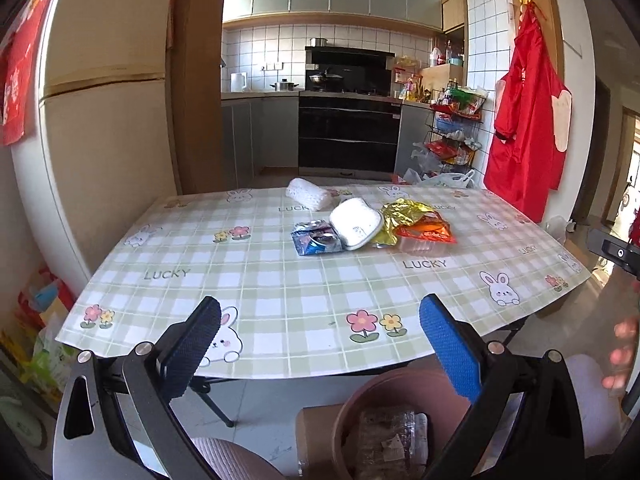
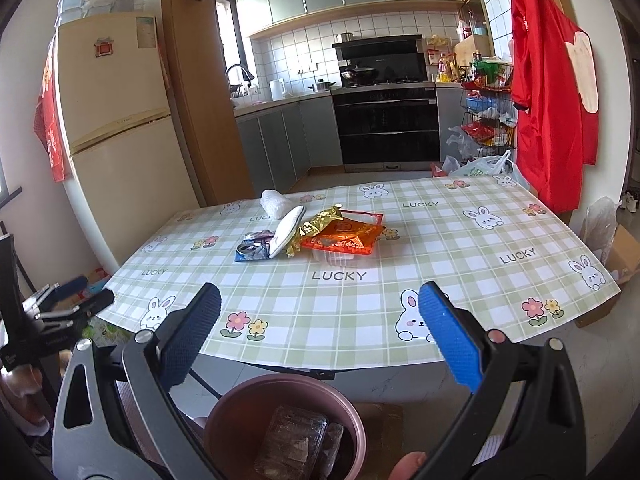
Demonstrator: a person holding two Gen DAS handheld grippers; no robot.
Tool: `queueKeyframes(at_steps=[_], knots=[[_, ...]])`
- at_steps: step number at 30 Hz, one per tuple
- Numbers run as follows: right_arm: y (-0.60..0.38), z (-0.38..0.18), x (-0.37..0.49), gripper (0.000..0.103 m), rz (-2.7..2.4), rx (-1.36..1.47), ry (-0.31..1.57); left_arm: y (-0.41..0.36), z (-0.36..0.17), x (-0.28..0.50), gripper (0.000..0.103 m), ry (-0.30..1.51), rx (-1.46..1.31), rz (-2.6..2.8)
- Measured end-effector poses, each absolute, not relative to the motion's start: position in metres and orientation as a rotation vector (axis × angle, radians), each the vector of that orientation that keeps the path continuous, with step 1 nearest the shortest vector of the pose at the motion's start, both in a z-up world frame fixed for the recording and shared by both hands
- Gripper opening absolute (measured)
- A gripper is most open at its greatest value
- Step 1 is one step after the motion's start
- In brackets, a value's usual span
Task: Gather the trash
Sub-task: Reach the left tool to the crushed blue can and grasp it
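Both the left claw (image 1: 320,348) and right claw (image 2: 320,340) gape wide, holding nothing. Shiny crinkly wrappers (image 1: 416,224) lie at twelve o'clock on the checked bench (image 1: 280,288). The round pink bin (image 2: 240,412) holds crumpled clear plastic (image 2: 292,440).

pale green and white checks on the tablecloth (image 1: 280,280), dotted with white rabbits, pink and yellow flowers. orange wrapper (image 2: 344,240), crumpled gold foil (image 1: 404,212), blue and silver packet (image 1: 316,240), white pouch (image 1: 356,224). dusty pink bin (image 2: 240,404). red garment (image 1: 524,120) hanging on the wall. cream fridge (image 2: 112,120).
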State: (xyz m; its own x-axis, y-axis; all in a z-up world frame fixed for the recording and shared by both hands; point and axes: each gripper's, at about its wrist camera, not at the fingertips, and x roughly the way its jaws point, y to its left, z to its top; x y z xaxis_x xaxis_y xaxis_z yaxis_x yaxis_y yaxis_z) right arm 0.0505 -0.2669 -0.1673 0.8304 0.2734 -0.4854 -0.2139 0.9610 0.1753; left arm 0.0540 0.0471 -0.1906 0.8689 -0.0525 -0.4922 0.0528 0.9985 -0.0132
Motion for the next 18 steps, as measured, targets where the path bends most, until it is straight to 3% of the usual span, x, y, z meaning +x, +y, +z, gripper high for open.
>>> queueKeyframes(at_steps=[12, 18], knots=[[-0.27, -0.172, 0.09, 0.097, 0.266, 0.081, 0.565, 0.068, -0.181, 0.119, 0.097, 0.557, -0.036, -0.022], [-0.262, -0.178, 0.122, 0.097, 0.273, 0.013, 0.581, 0.07, -0.2, 0.17, 0.097, 0.687, -0.111, -0.011]])
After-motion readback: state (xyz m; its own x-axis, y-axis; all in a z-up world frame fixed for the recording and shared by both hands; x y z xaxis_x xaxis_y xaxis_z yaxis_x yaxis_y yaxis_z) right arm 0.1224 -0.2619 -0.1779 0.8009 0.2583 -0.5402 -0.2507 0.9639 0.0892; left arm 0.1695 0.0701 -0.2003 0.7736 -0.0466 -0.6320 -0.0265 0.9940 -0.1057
